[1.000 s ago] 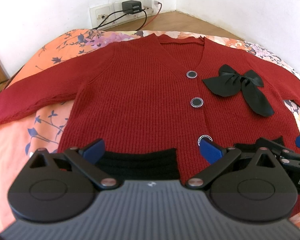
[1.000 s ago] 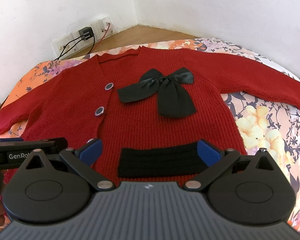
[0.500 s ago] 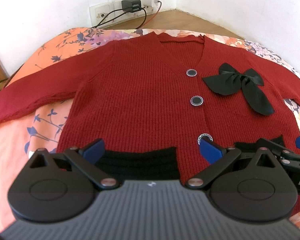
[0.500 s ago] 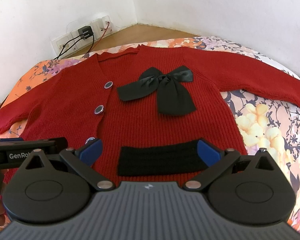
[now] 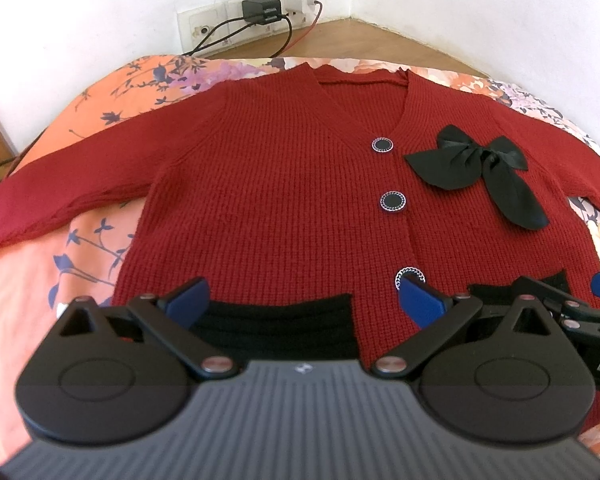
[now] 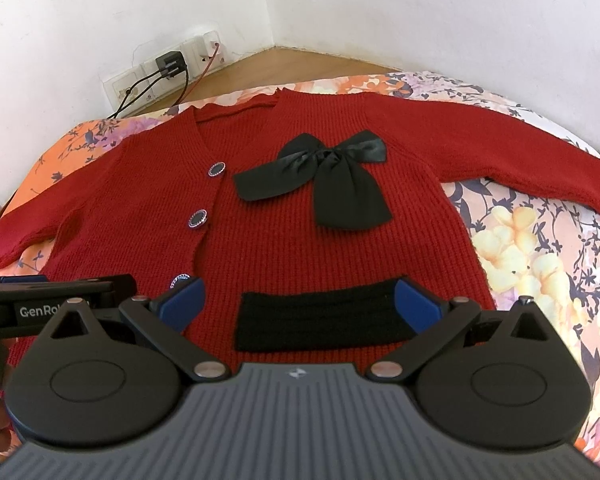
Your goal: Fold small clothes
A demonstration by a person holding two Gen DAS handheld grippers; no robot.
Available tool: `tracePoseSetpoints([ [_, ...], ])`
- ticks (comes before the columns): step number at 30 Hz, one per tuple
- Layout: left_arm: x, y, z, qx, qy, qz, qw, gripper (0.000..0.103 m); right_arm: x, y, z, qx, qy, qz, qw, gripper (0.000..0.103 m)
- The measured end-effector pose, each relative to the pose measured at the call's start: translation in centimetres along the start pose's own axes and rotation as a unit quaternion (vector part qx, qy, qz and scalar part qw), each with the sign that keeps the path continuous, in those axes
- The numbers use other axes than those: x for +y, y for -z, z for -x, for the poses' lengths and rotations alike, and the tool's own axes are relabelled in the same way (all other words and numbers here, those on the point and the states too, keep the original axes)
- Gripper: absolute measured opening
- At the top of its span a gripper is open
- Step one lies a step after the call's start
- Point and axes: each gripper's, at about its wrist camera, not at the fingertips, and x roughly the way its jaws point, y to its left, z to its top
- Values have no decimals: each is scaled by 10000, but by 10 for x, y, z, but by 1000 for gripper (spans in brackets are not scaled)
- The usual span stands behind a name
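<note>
Both tools hang spread apart above the red cardigan's hem.

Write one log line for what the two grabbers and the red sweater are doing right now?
phase: pre-fold | red cardigan: flat, sleeves out, on floral bedspread | left gripper: open, near hem | right gripper: open, near hem
</note>
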Motion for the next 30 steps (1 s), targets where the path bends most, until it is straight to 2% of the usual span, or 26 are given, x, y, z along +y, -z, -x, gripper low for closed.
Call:
tracePoseSetpoints([
  [19, -4, -9, -9, 70, -52, 34, 10000, 103, -24, -6, 2, -83, -146, -295, 9994, 103],
  [24, -12, -16, -11, 42, -44, -99, 9999, 103, -45, -9, 5, -167, -144, -501, 9985, 103],
  [30, -25, -24, -15, 37, 7, -172, 9998, 103, -86, -20, 14, -456, 72, -765, 9960, 103],
])
